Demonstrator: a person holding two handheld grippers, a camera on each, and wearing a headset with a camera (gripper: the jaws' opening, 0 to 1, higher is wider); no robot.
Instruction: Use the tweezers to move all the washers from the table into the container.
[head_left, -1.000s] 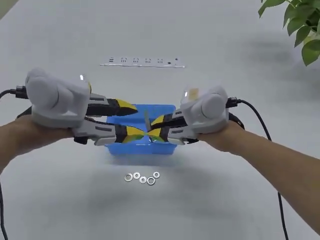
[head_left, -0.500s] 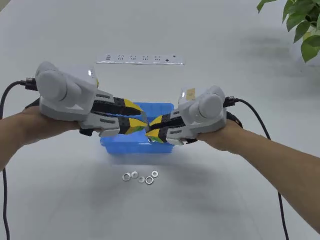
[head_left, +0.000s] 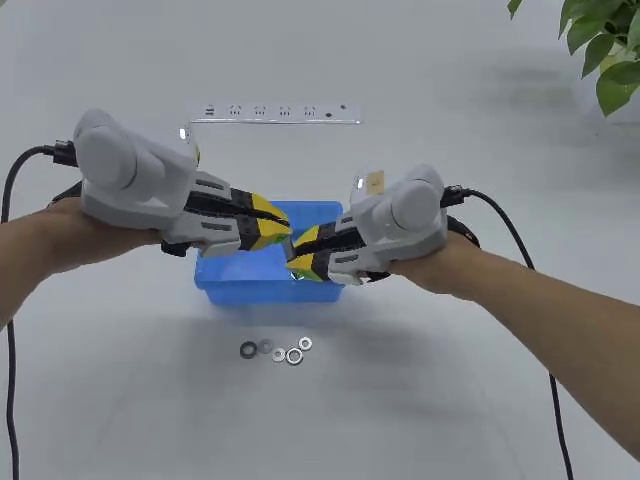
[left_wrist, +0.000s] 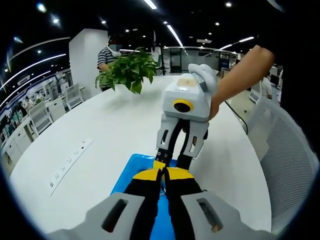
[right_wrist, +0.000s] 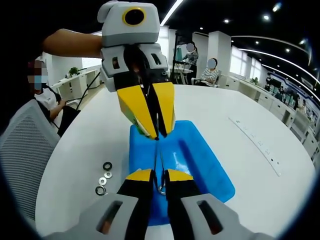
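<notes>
Five washers (head_left: 278, 354) lie in a loose cluster on the white tabletop (head_left: 400, 420), near the container (head_left: 260, 290) at its 6 o'clock and apart from it. The container is a blue open tray; what lies inside I cannot tell. The tweezers (right_wrist: 159, 162), a thin metal pair, hang over the tray in line with the right tongs (right_wrist: 160, 176), which are closed on them, the yellow tips pinching the metal. In the right gripper view the tweezers' far end runs toward 12 o'clock and meets the tips of the left tongs (right_wrist: 157, 134). Those are closed to a thin dark line; whether they pinch the tweezers I cannot tell. In the head view the two tongs face each other above the tray, the left from 9 o'clock, the right from 3 o'clock, tips almost meeting. A power strip (head_left: 275, 112) lies at the tray's 12 o'clock, well apart. A plant (head_left: 600, 50) shows at 2 o'clock. A mesh chair (right_wrist: 25, 150) stands beside the tabletop
</notes>
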